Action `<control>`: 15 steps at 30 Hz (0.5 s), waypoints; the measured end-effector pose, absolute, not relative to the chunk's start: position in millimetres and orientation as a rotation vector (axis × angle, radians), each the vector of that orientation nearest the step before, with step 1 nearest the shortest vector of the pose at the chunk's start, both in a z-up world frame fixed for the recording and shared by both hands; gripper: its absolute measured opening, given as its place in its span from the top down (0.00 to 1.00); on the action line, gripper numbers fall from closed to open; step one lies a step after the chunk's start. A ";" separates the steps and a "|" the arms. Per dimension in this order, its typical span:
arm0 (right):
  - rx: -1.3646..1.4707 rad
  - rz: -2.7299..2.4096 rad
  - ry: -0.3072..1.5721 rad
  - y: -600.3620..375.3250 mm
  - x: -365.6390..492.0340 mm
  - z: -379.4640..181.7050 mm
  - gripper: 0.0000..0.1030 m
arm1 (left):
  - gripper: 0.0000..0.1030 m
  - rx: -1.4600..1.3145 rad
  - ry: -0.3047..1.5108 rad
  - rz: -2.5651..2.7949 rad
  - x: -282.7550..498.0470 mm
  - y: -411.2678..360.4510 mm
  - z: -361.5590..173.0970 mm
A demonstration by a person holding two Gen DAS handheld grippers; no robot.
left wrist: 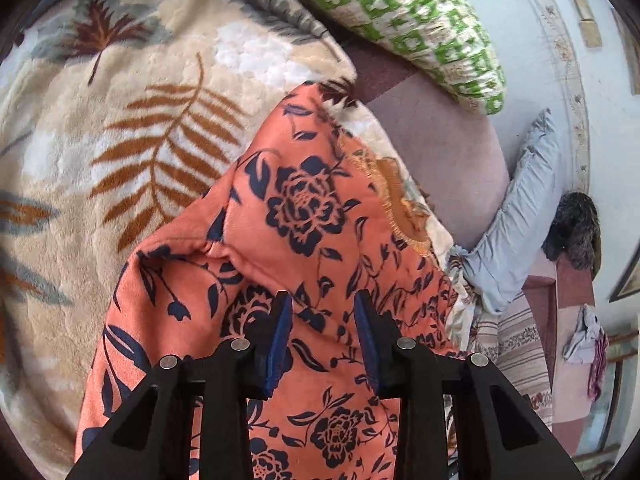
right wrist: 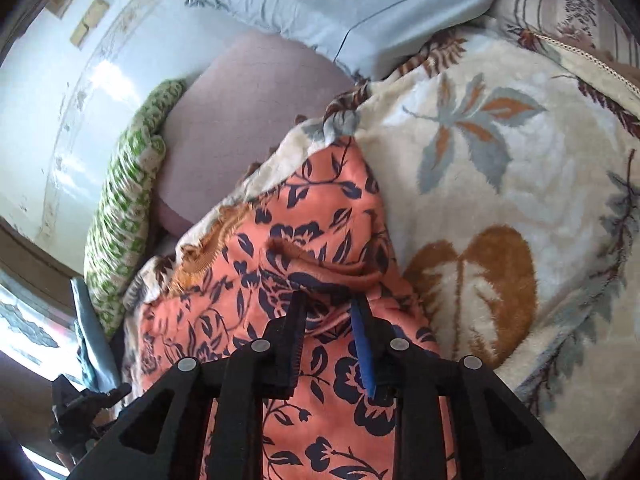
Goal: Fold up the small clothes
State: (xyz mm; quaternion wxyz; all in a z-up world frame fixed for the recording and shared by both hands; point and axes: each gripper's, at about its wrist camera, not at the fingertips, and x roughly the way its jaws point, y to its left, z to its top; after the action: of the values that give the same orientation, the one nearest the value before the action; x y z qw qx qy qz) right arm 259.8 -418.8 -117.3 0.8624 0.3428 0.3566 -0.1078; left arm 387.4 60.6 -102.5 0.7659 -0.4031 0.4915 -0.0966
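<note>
An orange cloth (left wrist: 304, 216) with a dark blue flower print is seen in both wrist views, lying on a cream fleece blanket (left wrist: 120, 128) with brown and grey leaves. The cloth is bunched, with a raised fold running across it just ahead of the fingers in each view.

Left gripper (left wrist: 323, 300): the 2 fingers are held apart, blue pads facing each other, with the cloth seen in the gap between them. No fabric is pinched; whether the tips touch the cloth cannot be told.

Right gripper (right wrist: 329, 304): fingers also apart, tips at the raised fold of the cloth (right wrist: 320, 240). The fold is seen in the gap, but no clamp on it is shown.

A green-and-white patterned pillow (left wrist: 400, 20) is seen past the blanket, beside a mauve sheet (left wrist: 436, 136). A pale blue pillow (left wrist: 516, 208) lies on the far side of that sheet. A pale wall (right wrist: 36, 64) is visible behind.
</note>
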 end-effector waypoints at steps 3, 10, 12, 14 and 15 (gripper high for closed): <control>0.706 -0.209 0.784 -425.1 275.1 -117.8 0.57 | 0.56 -0.757 1.041 -0.192 405.5 66.9 -76.9; 0.901 -0.141 0.701 -446.7 285.1 -115.7 0.40 | 0.45 -0.538 1.177 -0.080 464.4 68.1 -89.0; 0.848 -0.174 0.795 -447.4 294.6 -119.0 0.37 | 0.45 -0.551 1.201 -0.113 473.6 65.0 -98.0; 0.794 -0.174 0.860 -444.3 304.1 -125.3 0.37 | 0.45 -0.556 1.222 -0.126 482.9 58.8 -107.7; 0.770 -0.188 0.886 -442.2 308.3 -129.0 0.37 | 0.45 -0.553 1.239 -0.125 484.9 56.2 -112.9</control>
State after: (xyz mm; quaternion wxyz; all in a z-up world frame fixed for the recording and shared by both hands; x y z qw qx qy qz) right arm 308.3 -442.2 -129.0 0.8286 0.3626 0.4173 -0.0886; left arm 484.9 56.2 -112.9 0.7767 -0.2557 0.5728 -0.0576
